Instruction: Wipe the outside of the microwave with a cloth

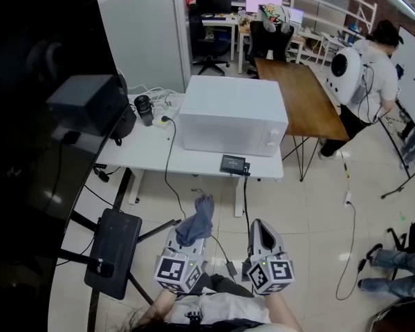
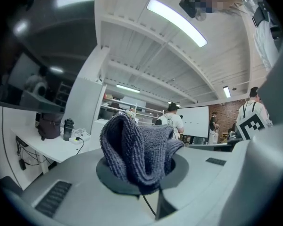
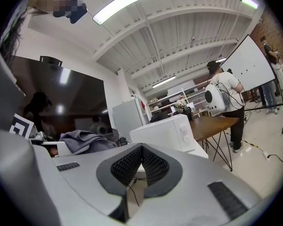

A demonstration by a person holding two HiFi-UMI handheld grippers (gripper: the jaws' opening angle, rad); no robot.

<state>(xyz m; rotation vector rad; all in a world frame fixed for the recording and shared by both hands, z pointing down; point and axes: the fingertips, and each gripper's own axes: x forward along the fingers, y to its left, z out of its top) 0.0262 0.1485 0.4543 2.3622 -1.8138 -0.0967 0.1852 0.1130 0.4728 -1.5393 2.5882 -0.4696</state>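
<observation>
- The cloth (image 2: 137,149) is being clamped by the fingers of the left gripper (image 1: 182,247), ready for the microwave (image 1: 233,115), which is well apart.
- The fingers of the right gripper (image 3: 141,150) are being held together, empty.

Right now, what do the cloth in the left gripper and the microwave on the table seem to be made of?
The cloth looks like a soft, matte grey-blue textile, perhaps terry or knit: fine ribbed loops and limp folds show. The microwave has a smooth white casing with little shine, probably painted metal or plastic; the look leaves that open.

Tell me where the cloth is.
In the head view, the cloth is clamped in the left claw, bottom centre, well short of the microwave.
</observation>
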